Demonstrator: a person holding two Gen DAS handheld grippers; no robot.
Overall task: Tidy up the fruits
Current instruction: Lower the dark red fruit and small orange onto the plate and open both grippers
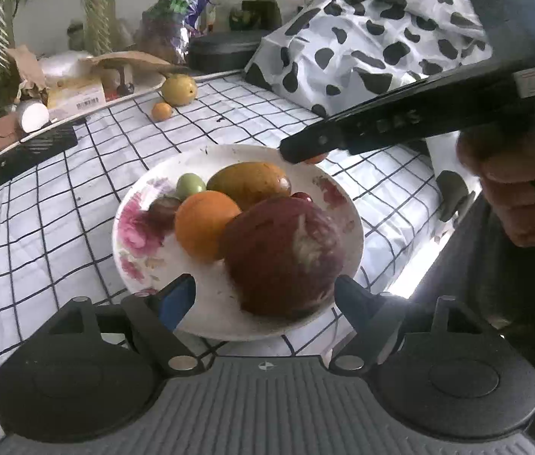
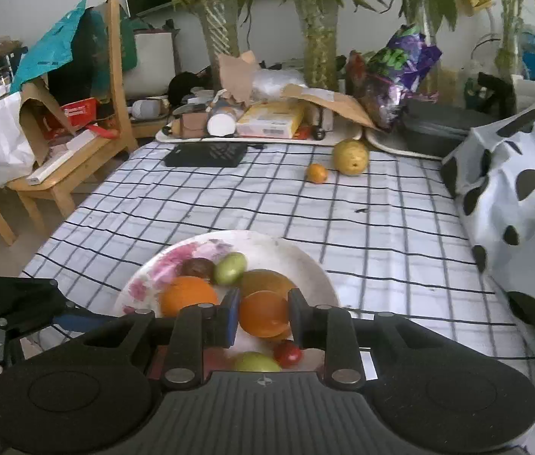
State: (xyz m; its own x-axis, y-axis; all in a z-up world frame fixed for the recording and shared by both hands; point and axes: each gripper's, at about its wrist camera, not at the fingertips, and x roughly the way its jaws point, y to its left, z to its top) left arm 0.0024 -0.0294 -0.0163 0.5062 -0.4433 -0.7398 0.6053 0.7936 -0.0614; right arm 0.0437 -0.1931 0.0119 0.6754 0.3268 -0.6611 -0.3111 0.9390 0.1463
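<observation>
The right claw [image 2: 262, 320] pinches a small orange [image 2: 263, 313] at its widest part, low in the frame over the plate [image 2: 305, 261] on the bench. It looks light, smooth and round (it may slip), so a gentle squeeze fits. The left claw [image 1: 265, 295] stands spread beside a big red fruit [image 1: 284, 258].

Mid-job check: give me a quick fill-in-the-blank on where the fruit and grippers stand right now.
1. The right gripper is shut on a small ____ fruit over the plate.
2. The left gripper is ____, its fingers either side of the big dark red fruit.
3. Off the plate, a yellow fruit and a tangerine lie on the checked ____.

Missing words: orange; open; cloth
</observation>
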